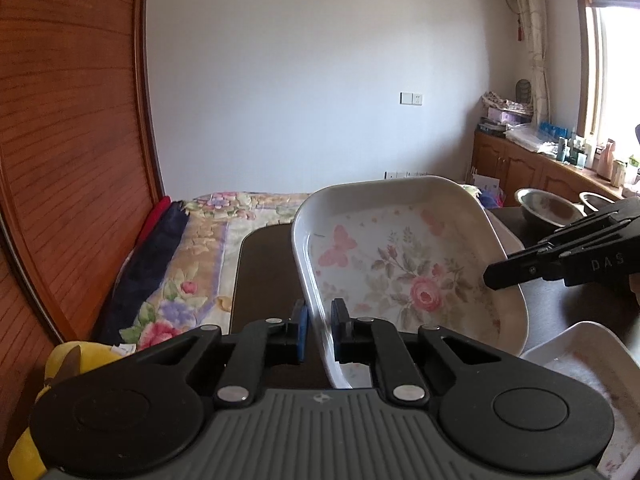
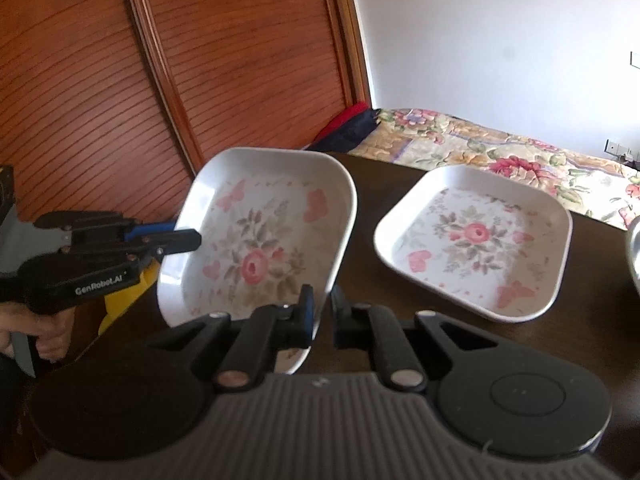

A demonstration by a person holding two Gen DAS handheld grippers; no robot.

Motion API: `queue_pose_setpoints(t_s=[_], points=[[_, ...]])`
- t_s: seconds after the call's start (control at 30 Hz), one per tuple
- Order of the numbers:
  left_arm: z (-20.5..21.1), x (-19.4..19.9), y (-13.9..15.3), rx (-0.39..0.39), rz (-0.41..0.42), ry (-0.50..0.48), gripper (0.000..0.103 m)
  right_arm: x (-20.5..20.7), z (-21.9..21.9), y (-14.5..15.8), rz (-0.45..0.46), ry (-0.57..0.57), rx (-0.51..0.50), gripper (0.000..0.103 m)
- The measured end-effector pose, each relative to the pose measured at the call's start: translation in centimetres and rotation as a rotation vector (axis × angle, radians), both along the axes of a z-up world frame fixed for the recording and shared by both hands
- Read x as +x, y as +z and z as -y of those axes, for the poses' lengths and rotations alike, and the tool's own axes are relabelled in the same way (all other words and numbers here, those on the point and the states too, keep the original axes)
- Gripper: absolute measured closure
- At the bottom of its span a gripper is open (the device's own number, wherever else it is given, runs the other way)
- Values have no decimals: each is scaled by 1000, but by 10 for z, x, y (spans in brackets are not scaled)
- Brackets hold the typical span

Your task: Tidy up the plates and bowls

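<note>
A square white plate with a rose and butterfly print (image 1: 404,268) (image 2: 260,240) is held tilted above the dark table (image 2: 368,216). My left gripper (image 1: 320,332) (image 2: 182,236) is shut on its near rim. My right gripper (image 2: 322,316) (image 1: 500,276) is shut on the opposite rim. A second matching plate (image 2: 476,240) lies flat on the table to the right. Part of another white plate (image 1: 588,364) shows at the lower right of the left wrist view.
Two metal bowls (image 1: 548,208) sit at the table's far right. A bed with a floral cover (image 1: 208,264) (image 2: 500,152) lies beyond the table. A wooden slatted wardrobe (image 2: 160,80) stands on the left. A yellow object (image 1: 60,364) is near my left gripper.
</note>
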State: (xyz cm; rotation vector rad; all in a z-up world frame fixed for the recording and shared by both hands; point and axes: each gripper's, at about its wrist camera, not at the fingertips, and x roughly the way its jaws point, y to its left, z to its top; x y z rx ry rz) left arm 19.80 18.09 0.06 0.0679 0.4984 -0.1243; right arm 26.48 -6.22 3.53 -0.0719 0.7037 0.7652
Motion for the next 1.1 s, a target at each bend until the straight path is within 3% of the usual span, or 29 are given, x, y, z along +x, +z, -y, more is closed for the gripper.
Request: queue_pose_setpoints(t_s=[0.43,1.1], points=[[40,-35,20,14,53,-65,61,-25,42,21,57,-43,52,94],[88,-70,4,-1,20,-138,61,-67,104,8,57,-104,52,94]])
